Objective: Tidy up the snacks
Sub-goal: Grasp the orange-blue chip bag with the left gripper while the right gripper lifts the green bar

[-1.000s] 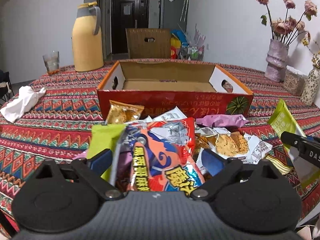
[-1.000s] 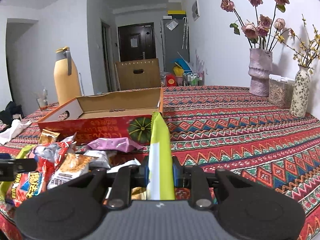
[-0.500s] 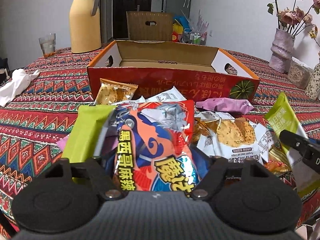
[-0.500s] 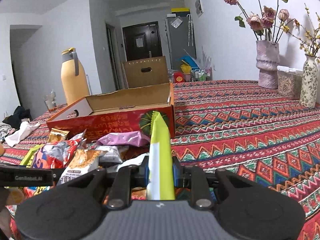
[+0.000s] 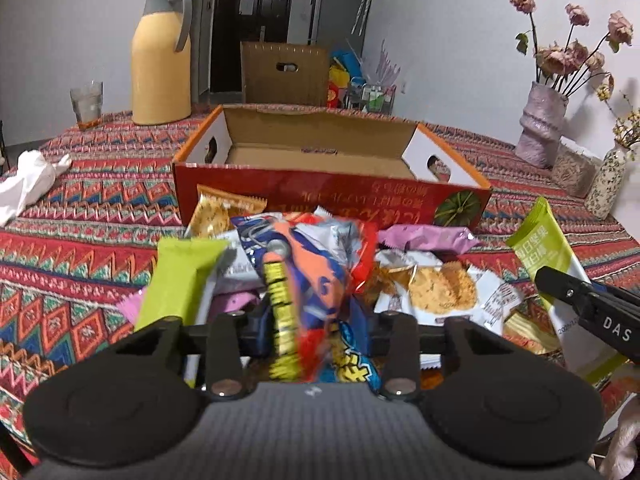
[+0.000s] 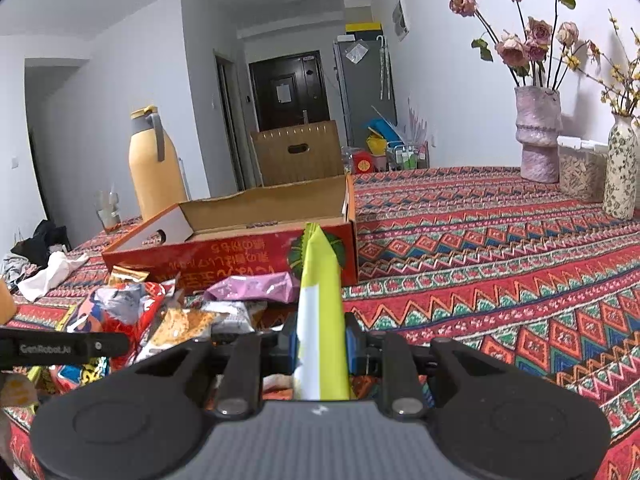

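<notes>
left gripper [image 5: 314,330] closing on red-blue snack bag [image 5: 308,280]; right gripper [image 6: 320,350] pinching green packet [image 6: 320,312]. both light, crinkly, slippery; grip mid-body, w/ box [image 5: 320,196] ahead.

on the patterned tablecloth [image 6: 500,248]: yellow thermos [image 5: 160,56] with grey handle at far left, a glass [image 5: 87,104] beside it, and a crumpled white tissue [image 5: 28,184] near the left edge. at right, against the wall: pink vase [image 6: 538,136] of dried roses [image 6: 524,40], a clear lidded container [image 6: 580,172] just beside it, then a speckled vase [image 6: 620,168]. behind the table: wooden chair back [image 6: 298,152], dark door [image 6: 286,92], grey fridge [image 6: 364,84].
</notes>
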The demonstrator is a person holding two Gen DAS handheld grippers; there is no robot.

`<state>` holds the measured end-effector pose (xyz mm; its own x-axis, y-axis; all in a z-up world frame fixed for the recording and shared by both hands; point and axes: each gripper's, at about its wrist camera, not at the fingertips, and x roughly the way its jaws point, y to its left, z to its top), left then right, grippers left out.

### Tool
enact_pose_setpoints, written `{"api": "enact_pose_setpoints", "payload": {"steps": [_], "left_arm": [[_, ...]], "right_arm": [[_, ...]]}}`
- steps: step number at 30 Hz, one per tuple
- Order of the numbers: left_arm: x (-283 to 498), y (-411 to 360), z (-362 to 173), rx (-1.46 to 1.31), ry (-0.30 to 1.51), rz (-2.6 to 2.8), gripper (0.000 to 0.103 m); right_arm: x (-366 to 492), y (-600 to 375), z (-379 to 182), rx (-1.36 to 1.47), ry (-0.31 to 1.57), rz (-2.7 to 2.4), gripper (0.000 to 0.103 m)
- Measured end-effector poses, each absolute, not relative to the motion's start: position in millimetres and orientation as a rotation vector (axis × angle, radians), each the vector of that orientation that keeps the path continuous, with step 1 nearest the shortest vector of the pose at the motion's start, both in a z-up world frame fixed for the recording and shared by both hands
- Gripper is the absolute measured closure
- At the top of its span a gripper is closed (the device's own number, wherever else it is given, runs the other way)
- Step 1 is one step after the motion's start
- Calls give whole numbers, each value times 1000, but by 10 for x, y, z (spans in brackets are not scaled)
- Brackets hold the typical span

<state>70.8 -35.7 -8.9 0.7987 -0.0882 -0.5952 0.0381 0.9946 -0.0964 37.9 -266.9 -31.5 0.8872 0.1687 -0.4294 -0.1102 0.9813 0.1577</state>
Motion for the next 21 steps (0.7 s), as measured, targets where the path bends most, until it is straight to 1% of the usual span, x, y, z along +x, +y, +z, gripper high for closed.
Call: {"api": "enact_pose_setpoints", "payload": {"steps": [3, 7, 12, 21], "left_arm": [[690, -344, 29, -80, 617, -86, 76], [706, -342, 134, -75, 589, -93, 77], [765, -318, 287, -82, 559, -104, 77], [1084, -293, 802, -72, 459, -107, 77]], "right_arm": [[396, -2660, -245, 123, 444, 144, 82], [445, -2619, -144, 115, 421, 150, 82], [545, -2536, -54, 109, 409, 165, 82], [907, -2373, 243, 86, 361, 181, 82]]}}
